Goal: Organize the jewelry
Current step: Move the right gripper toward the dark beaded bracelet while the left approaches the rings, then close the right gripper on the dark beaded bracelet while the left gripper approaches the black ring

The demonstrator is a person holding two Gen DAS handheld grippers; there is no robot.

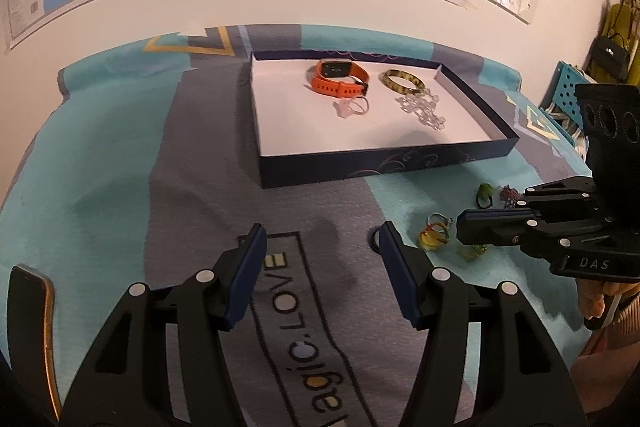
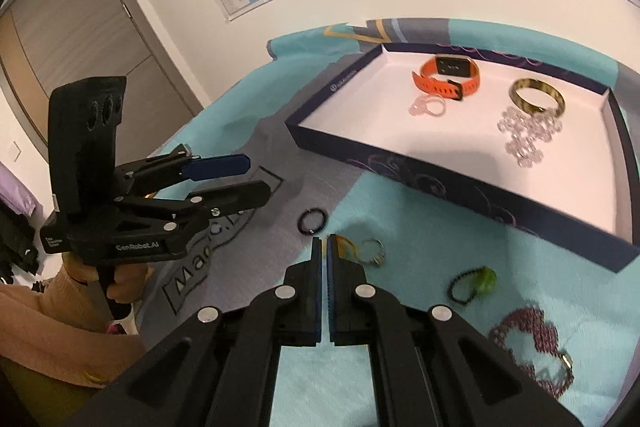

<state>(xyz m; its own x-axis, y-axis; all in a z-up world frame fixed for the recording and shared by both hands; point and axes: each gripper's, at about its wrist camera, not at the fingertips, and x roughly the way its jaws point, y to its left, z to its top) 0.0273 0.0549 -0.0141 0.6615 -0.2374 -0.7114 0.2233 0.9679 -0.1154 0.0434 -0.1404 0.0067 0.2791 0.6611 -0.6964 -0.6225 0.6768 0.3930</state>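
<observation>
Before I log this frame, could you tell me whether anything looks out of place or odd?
Nothing looks damaged, but several pieces lie loose on the cloth outside the tray: a dark ring, a green-beaded ring and a purple bracelet.

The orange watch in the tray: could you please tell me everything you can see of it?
The orange watch has a dark rectangular face in an orange case and a rubbery-looking orange strap with a row of holes, fastened into a loop by a dark keeper. It lies on the white floor of the dark blue tray, near the far wall, face tilted up. A pale pink ring lies just in front of it, touching or nearly so. No hand-held gripper is near it.
</observation>
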